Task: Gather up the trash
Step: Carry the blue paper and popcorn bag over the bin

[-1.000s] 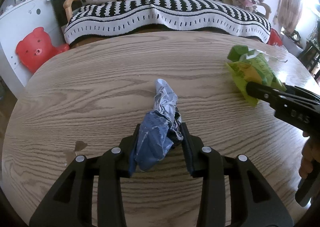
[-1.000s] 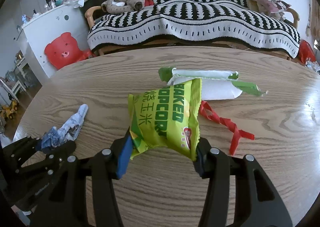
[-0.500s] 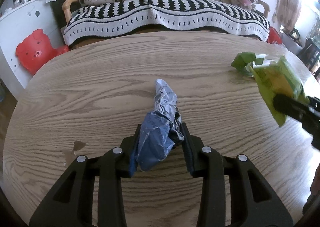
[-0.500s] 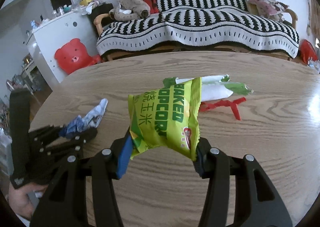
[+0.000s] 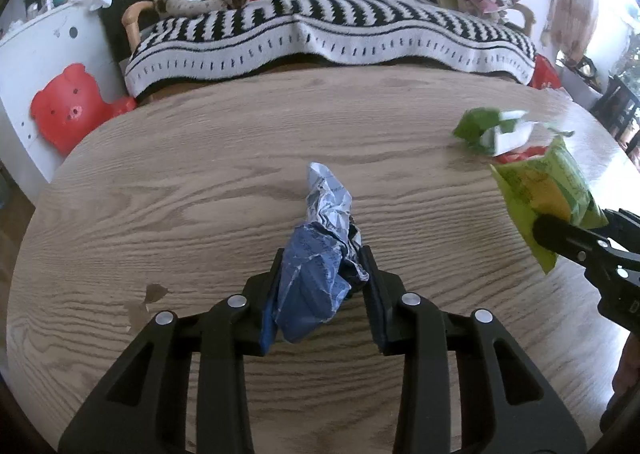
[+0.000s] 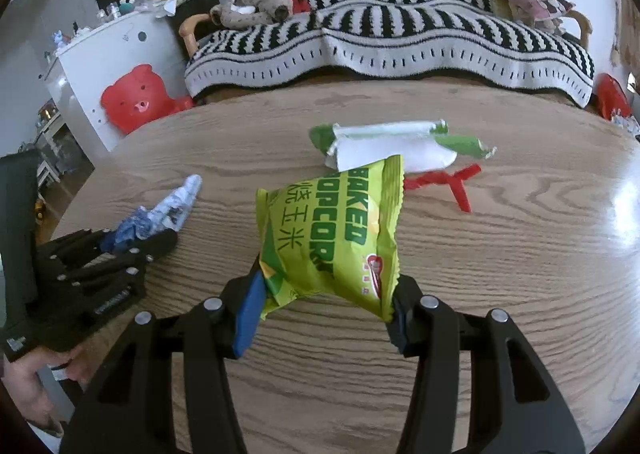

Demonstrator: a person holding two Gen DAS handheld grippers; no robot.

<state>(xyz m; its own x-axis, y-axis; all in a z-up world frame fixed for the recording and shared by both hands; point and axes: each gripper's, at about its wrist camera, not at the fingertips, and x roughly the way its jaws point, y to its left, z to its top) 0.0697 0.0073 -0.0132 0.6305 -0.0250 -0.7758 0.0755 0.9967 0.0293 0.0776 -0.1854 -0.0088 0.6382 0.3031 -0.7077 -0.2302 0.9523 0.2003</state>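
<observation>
since a second ago the right gripper has slid sideways with its green popcorn bag, so the red strip and the green and white wrapper now sit further back and to the right in the right view. the left gripper has not moved.

the right gripper is clamped on the popcorn bag, which is held up off the wooden table. the left gripper is squeezed on a crumpled blue and white wrapper; its far end points down at the table, and i cannot tell if it touches the wood.

so two bits of trash are picked up, one in each gripper. two more are left lying on the table: the green and white wrapper and the red strip just beside it, well apart from the left gripper.

no bin or bag for the trash shows in either view, so i think the held bits must still be dropped somewhere, and then the last two fetched
</observation>
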